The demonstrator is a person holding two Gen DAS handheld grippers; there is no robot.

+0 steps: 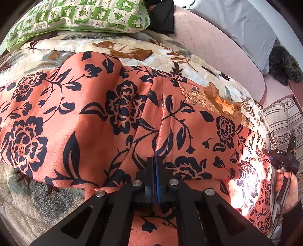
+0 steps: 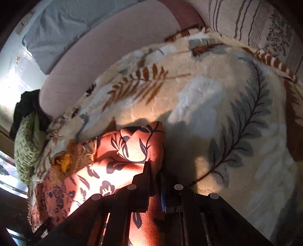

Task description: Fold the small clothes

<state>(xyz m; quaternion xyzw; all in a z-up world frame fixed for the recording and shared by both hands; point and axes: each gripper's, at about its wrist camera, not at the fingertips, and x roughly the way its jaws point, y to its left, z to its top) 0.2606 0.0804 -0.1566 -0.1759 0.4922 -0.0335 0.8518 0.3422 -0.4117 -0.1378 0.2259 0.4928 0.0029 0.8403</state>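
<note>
Coral floral garment (image 1: 94,117) spread on bed, unfolded; our left gripper (image 1: 154,160) and right gripper (image 2: 154,170) fingers both pinch its cloth; folding ahead.

Salmon-orange garment (image 1: 98,117) with navy roses and leaves, cream plush blanket (image 2: 217,106) with rust and grey-green fern fronds, far-left green-and-white checked floral pillow (image 1: 79,17), dusty pink mattress (image 1: 214,43), pale grey pillow (image 1: 244,24), right-side beige cushion (image 2: 251,24) with grey stripes.
</note>
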